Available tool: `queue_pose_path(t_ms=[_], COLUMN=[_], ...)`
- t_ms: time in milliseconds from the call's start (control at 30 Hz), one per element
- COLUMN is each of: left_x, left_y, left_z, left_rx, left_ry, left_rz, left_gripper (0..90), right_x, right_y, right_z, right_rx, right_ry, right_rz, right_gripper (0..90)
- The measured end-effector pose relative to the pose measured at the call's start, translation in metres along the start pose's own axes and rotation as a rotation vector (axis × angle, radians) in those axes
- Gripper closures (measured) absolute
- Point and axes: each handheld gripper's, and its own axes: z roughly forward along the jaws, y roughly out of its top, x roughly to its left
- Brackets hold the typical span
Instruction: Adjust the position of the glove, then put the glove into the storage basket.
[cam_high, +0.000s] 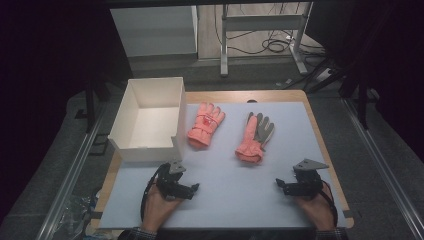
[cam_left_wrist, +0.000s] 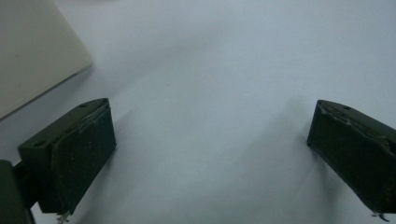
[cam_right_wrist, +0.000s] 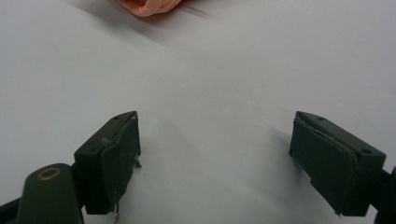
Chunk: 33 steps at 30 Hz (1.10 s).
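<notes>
No text, brand or number could be read — the small patch on the left pink glove (cam_high: 205, 120) was too blurred to read.

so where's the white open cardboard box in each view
high view: the white open cardboard box stands left of centre, beside the pink gloves.
left gripper view: its wall takes the upper left corner, by the open left claw.
right gripper view: not in it.
shared landmark: the pale sheet on the table, under both claws.
</notes>
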Motion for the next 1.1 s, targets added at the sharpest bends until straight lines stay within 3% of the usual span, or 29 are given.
queue_pose_path(t_ms=[567, 667, 800, 867, 1100], left_x=[0.0, 0.0, 0.0, 0.0, 0.0], left_y=[0.0, 0.0, 0.0, 0.0, 0.0], left_z=[0.0, 0.0, 0.0, 0.0, 0.0], left_rx=[-0.001, 0.0, -0.001, -0.002, -0.002], left_ry=[0.001, 0.001, 0.0, 0.001, 0.001], left_rz=[0.0, 0.001, 0.0, 0.0, -0.001], left_gripper=[1.1, 1.1, 1.1, 1.1, 1.2], right_x=[0.001, -0.001, -0.004, -0.009, -0.022], right_y=[0.001, 0.007, 0.018, 0.033, 0.068], right_z=[-0.001, -0.001, -0.001, 0.002, 0.014], right_rx=[0.004, -0.002, -0.025, -0.03, -0.041], right_ry=[-0.001, 0.048, 0.067, 0.087, 0.117], right_rz=[-0.004, 0.003, -0.011, -0.011, 0.006], right_gripper=[17.6, 25.8, 35.7, 43.9, 54.7])
